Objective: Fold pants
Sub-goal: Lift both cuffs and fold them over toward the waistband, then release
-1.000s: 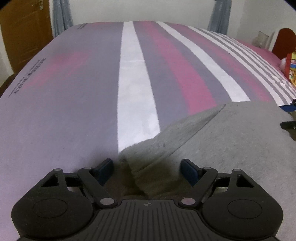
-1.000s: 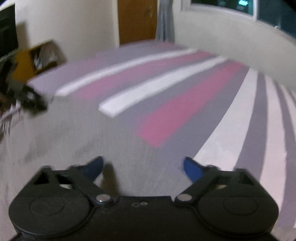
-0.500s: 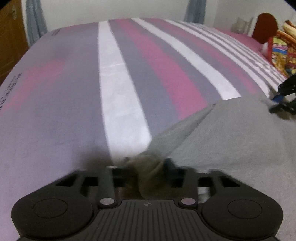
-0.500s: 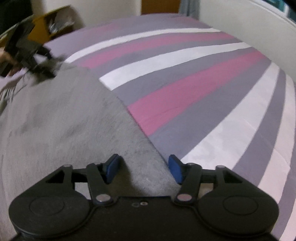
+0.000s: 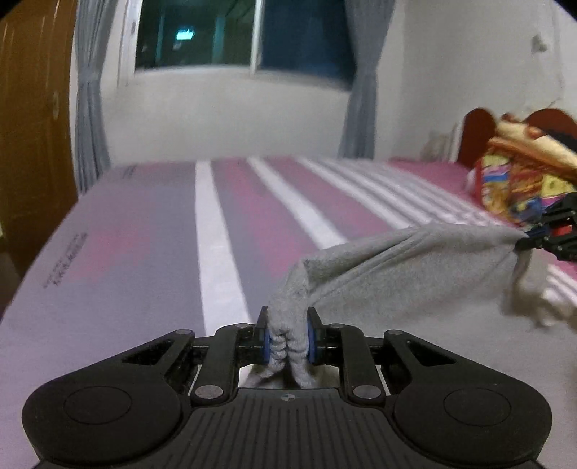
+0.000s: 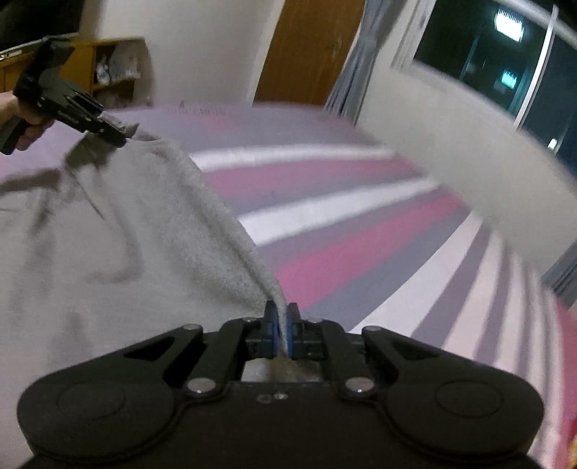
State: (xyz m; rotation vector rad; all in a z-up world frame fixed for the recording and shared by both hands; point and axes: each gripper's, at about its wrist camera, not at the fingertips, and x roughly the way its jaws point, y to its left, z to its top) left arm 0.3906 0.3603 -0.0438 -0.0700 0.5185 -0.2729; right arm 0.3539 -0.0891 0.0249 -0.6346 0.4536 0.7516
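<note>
The grey pants (image 5: 404, 274) lie on the striped bed, with one edge lifted off it between my two grippers. My left gripper (image 5: 287, 341) is shut on a bunched corner of the pants. My right gripper (image 6: 282, 333) is shut on another corner of the same edge of the pants (image 6: 119, 234). The right gripper also shows far right in the left wrist view (image 5: 541, 236), and the left gripper shows upper left in the right wrist view (image 6: 108, 131). The lifted edge sags between them.
The bed (image 5: 144, 259) has pink, grey and white stripes. A colourful bundle (image 5: 519, 180) lies by the red headboard (image 5: 476, 130) at the right. A window (image 5: 238, 32) with curtains is behind the bed, a wooden door (image 6: 310, 50) and a shelf (image 6: 115, 68) beyond.
Both grippers have shut on corners of the pants and lifted them up off the bed. The cameras have tilted up and now show the walls and the window.
</note>
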